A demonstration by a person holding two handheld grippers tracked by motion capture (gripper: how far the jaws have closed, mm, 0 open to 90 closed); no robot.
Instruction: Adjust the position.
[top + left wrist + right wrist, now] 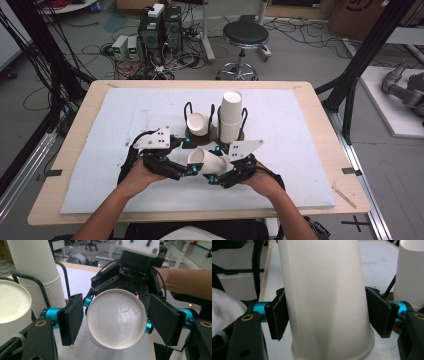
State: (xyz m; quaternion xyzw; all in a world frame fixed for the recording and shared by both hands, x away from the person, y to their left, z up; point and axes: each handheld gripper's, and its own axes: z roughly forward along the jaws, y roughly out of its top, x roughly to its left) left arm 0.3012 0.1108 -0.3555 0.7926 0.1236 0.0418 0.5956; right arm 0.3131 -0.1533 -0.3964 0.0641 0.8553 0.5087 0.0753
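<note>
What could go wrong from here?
1. The left gripper stands open around the paper cup's base, so the right gripper alone holds it, on a smooth tapered wall. It may slip.
2. The right gripper's pads press on thin paper, so a harder squeeze could dent the cup.
3. The tall cup stack stands just behind both grippers, and a forward move might topple it.
</note>
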